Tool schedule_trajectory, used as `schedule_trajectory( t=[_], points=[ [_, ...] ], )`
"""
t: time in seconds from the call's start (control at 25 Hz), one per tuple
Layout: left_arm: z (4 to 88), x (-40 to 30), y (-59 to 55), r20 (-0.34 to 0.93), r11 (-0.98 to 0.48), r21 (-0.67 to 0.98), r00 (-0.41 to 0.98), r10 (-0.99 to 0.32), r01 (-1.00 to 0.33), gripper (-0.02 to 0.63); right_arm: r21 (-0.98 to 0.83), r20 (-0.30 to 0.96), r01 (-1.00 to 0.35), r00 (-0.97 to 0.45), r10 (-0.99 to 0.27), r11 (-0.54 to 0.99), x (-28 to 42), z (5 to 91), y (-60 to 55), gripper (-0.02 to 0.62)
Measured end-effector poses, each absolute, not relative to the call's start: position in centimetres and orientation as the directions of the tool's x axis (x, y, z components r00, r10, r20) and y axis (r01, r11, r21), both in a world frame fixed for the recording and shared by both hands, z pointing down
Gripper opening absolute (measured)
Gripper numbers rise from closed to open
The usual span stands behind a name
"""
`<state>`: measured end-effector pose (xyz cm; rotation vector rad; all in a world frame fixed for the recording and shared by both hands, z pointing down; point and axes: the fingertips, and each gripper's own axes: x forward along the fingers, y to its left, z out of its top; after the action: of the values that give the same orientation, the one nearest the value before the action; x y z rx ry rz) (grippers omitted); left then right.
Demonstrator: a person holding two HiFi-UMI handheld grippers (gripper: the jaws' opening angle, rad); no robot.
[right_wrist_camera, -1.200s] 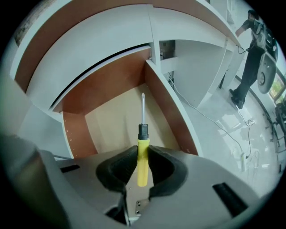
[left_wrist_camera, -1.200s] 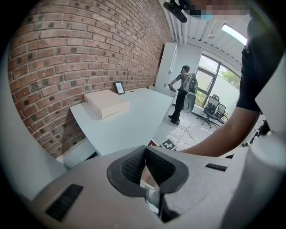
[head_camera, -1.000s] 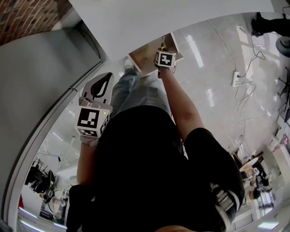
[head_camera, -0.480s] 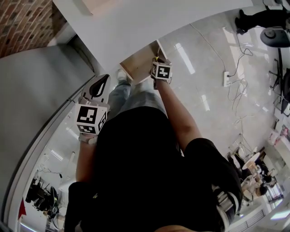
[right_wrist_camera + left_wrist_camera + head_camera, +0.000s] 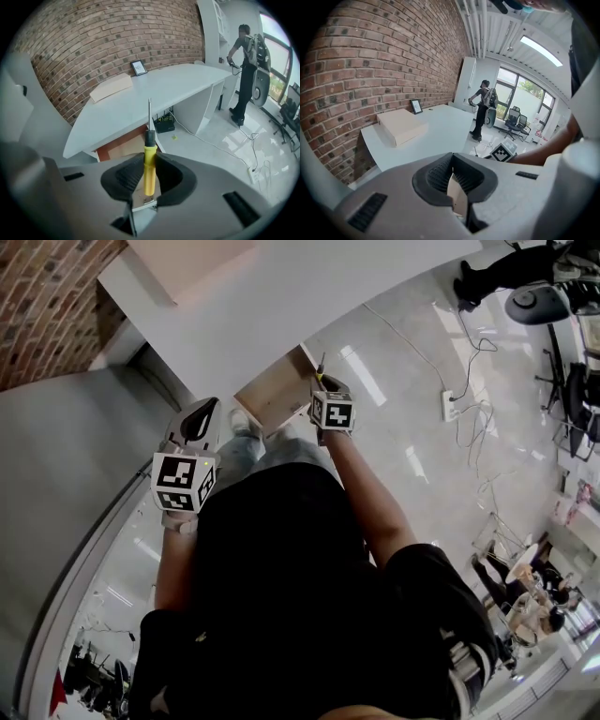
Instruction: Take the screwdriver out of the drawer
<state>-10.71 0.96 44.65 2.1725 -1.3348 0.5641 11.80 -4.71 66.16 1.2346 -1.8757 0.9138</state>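
Backing the scene, a brick wall runs behind a long white desk; a flat cardboard box lies closed on the desk top near the wall, so its contents cannot be seen; under the desk's edge a wooden drawer stands pulled open, with bare wood showing inside it. The left gripper is held off to the drawer's left, apart from it; its ribbed pads meet at the tips with nothing between them. The right gripper hangs over the drawer's right corner, pointing steeply down; its jaws stand part-way apart, clamped on the screwdriver; the pads press the yellow handle from both sides, while the black collar and thin metal shaft stick out past the tips toward the desk; the screwdriver is clear of the drawer, touching only the pads.
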Motion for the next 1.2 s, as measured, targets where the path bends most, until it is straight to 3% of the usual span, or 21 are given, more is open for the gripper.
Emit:
schedule_trajectory(
  t=[0.56,1.2],
  points=[
    [42.8,-10.1,-3.0,0.53,-0.428,0.216,0.473,-0.704,-0.878,0.005,-0.176,0.676,-0.905,-0.397,-0.621,0.388,10.9,52.6,-8.7,0.083],
    [35.1,-10.9,-6.9,0.367,-0.501,0.152,0.52,-0.772,-0.852,0.005,-0.085,0.434,-0.844,-0.509,-0.743,0.529,8.4,37.8,-10.7,0.083]
  ],
)
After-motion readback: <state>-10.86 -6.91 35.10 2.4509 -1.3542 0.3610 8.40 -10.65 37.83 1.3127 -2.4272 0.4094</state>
